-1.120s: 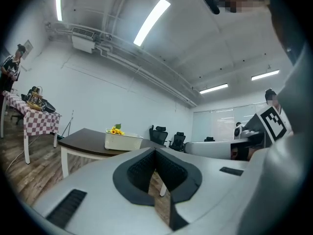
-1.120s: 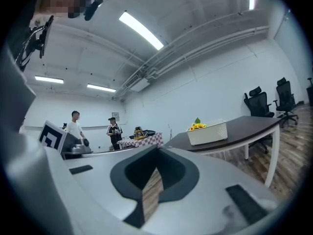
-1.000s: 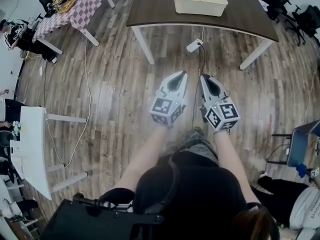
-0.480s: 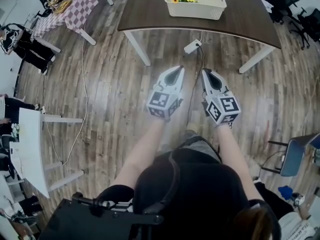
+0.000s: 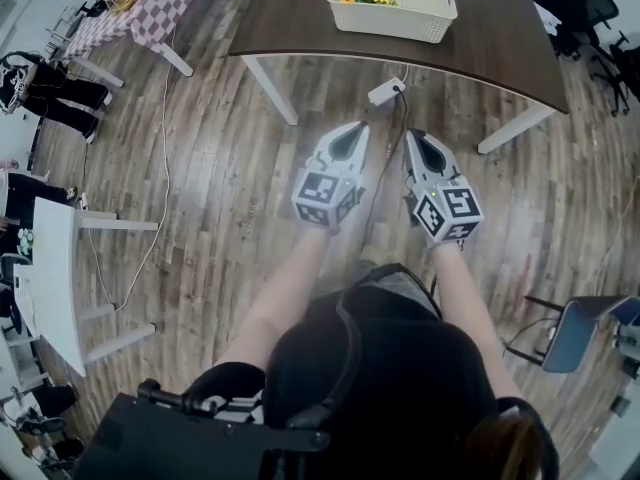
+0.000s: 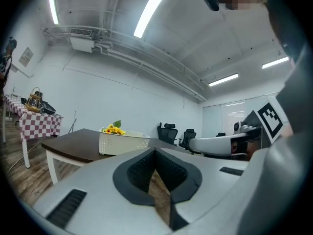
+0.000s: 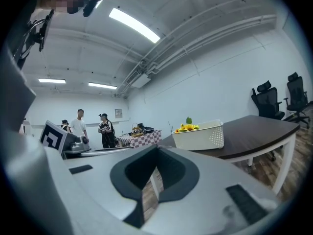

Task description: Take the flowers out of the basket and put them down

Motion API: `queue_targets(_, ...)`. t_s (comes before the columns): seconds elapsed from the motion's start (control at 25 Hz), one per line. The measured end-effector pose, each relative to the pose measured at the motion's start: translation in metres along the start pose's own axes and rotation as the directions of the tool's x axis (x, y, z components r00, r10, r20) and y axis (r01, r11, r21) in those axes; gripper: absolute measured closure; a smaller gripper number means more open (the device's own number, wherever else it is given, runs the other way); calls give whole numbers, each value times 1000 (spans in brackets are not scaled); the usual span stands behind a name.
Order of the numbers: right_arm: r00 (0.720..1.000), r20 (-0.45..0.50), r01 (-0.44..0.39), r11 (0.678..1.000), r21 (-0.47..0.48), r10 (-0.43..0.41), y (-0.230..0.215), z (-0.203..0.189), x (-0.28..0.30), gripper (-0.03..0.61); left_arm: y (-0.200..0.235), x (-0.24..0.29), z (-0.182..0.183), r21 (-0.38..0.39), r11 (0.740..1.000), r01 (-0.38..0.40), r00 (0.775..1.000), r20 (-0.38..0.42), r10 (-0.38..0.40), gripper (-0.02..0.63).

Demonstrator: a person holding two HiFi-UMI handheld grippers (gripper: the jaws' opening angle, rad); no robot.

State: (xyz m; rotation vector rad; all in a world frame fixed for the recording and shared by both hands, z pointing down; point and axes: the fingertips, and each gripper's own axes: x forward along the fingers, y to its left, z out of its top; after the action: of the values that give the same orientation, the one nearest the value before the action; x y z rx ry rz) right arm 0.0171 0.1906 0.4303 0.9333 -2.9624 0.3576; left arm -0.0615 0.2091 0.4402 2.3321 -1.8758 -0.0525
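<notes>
Head view's top edge crops the basket [image 5: 400, 23].

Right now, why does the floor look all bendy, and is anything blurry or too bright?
Head view: the wide lens bends the floor boards into curves, and the left gripper and right gripper look a little soft. Left gripper view: black rounded corners, ceiling lights glaring white. Right gripper view: the same round frame, yet the flowers in the basket look sharp.

no legible text, labels or numbers
</notes>
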Motion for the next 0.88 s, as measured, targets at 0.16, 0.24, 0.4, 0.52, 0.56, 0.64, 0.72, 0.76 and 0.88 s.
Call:
queue_targets(0.16, 1000, 8, -17, 1000, 7, 17, -10, 1, 2, 575, -1, 8, -3, -2, 1000, -21, 1000, -6, 21, 611)
queue_targets(0.24, 1000, 10, -21, 1000, 12, 21, -15, 1, 5, 575, -2, 12, -4, 1, 1000, -24, 1000, -2, 24, 611)
queue_targets(0.4, 999, 7, -35, 999, 22, 35, -17, 0, 10, 575, -3, 18, -5, 5, 1000, -24, 1000, -4, 24, 611)
queue_targets(0.52, 999, 9, -48, 998, 28, 48, -17, 1, 14, 575, -2, 21, -3, 7, 1000, -25, 1000, -6, 25, 611)
queue_targets(0.56, 999, 9, -52, 998, 31, 52, -17, 0, 15, 575, -2, 22, -3, 8, 1000, -26, 1000, -7, 26, 611)
queue_targets(0.64, 998, 7, -57, 998, 40, 57, -19, 0, 19, 575, 0, 25, -3, 6, 1000, -29, 1000, -7, 29, 611)
queue_targets(0.72, 998, 4, -59, 997, 45, 59, -20, -3, 23, 575, 3, 27, -3, -2, 1000, -31, 999, -8, 31, 611)
queue_targets(0.76, 998, 1, -59, 997, 47, 59, -21, -4, 26, 575, 5, 29, -4, -4, 999, -32, 999, -10, 32, 611)
queue_targets(0.88, 998, 0, -57, 997, 46, 57, -26, -3, 36, 575, 14, 39, -6, -7, 999, -31, 999, -11, 31, 611)
